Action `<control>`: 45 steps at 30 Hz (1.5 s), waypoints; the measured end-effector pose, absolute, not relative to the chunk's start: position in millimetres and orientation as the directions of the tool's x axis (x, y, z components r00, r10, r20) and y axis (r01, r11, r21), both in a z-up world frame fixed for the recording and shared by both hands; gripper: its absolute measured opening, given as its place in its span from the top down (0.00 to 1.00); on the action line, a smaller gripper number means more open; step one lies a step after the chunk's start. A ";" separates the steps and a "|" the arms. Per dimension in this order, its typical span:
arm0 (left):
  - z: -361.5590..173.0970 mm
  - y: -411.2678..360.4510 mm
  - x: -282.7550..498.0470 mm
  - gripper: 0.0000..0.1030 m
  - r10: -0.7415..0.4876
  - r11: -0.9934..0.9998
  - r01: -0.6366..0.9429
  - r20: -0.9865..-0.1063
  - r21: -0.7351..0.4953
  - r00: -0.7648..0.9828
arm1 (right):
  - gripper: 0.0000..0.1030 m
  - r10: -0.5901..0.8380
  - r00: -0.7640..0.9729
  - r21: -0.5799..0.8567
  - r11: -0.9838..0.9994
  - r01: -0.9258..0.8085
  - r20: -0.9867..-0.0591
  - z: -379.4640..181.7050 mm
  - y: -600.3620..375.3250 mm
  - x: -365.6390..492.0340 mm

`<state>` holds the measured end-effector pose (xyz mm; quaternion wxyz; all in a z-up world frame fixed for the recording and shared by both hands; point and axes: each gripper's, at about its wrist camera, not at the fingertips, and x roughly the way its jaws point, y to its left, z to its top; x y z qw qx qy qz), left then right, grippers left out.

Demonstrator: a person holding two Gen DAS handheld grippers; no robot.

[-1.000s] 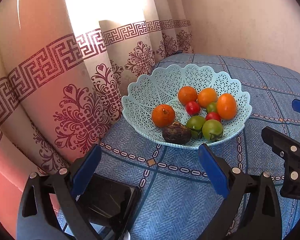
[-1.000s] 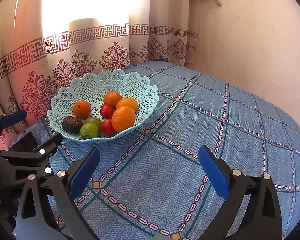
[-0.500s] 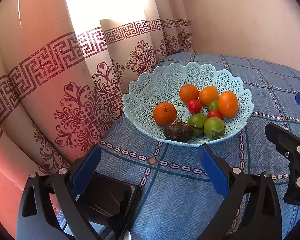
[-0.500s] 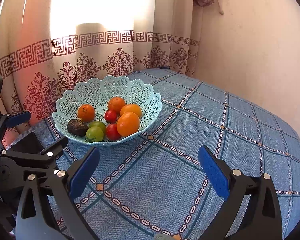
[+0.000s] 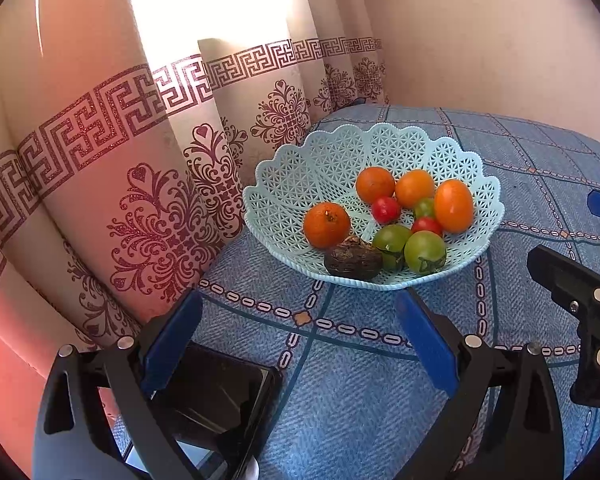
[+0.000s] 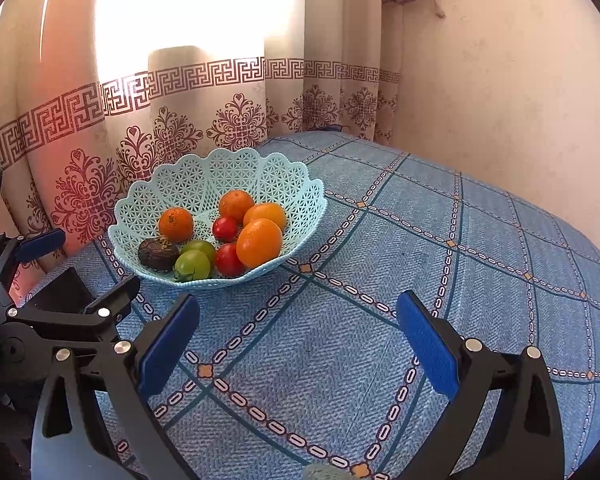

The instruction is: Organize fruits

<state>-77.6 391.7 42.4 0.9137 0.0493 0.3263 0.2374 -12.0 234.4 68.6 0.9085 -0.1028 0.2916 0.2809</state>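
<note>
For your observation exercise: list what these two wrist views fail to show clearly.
- Dark fruit: kind unclear in both views.
- Third green fruit: mostly hidden behind the oranges, left view.
- Black device: cut off by the left hand-held gripper.
- Outside the window: overexposed.

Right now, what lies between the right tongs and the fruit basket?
Only bare blue tablecloth lies between the right tongs and the basket, as the right wrist view shows.
</note>
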 end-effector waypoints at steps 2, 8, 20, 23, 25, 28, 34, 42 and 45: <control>42.6 391.5 -77.4 0.04 0.466 0.882 -0.401 -0.573 0.246 0.674 | 0.05 0.447 0.675 -0.029 0.821 -0.570 -0.586 68.4 234.6 -12.3; 41.3 391.1 -77.5 0.04 0.465 0.883 -0.401 -0.575 0.244 0.673 | 0.05 0.449 0.673 -0.028 0.820 -0.572 -0.588 68.7 234.9 -12.4; 41.0 393.1 -76.5 0.04 0.456 0.888 -0.392 -0.580 0.242 0.675 | 0.05 0.445 0.673 -0.033 0.820 -0.571 -0.591 67.8 236.5 -13.2; 41.2 393.1 -76.4 0.04 0.456 0.888 -0.391 -0.580 0.244 0.675 | 0.05 0.446 0.674 -0.033 0.820 -0.571 -0.589 68.0 236.2 -14.0; 41.2 393.0 -76.3 0.04 0.455 0.888 -0.390 -0.581 0.243 0.675 | 0.05 0.446 0.674 -0.033 0.820 -0.571 -0.589 68.0 236.4 -14.0; 41.3 392.9 -76.5 0.04 0.455 0.888 -0.389 -0.580 0.244 0.675 | 0.05 0.444 0.676 -0.035 0.821 -0.569 -0.589 68.0 236.6 -14.2; 41.4 392.7 -76.3 0.04 0.455 0.888 -0.389 -0.581 0.244 0.675 | 0.05 0.447 0.665 -0.026 0.819 -0.574 -0.597 67.3 236.5 -14.1; 40.9 392.2 -76.5 0.04 0.453 0.890 -0.386 -0.582 0.243 0.675 | 0.05 0.446 0.663 -0.027 0.818 -0.574 -0.601 66.2 237.3 -13.8; 41.2 392.2 -76.2 0.04 0.453 0.890 -0.386 -0.583 0.244 0.675 | 0.05 0.445 0.661 -0.028 0.817 -0.576 -0.604 65.6 237.6 -13.6</control>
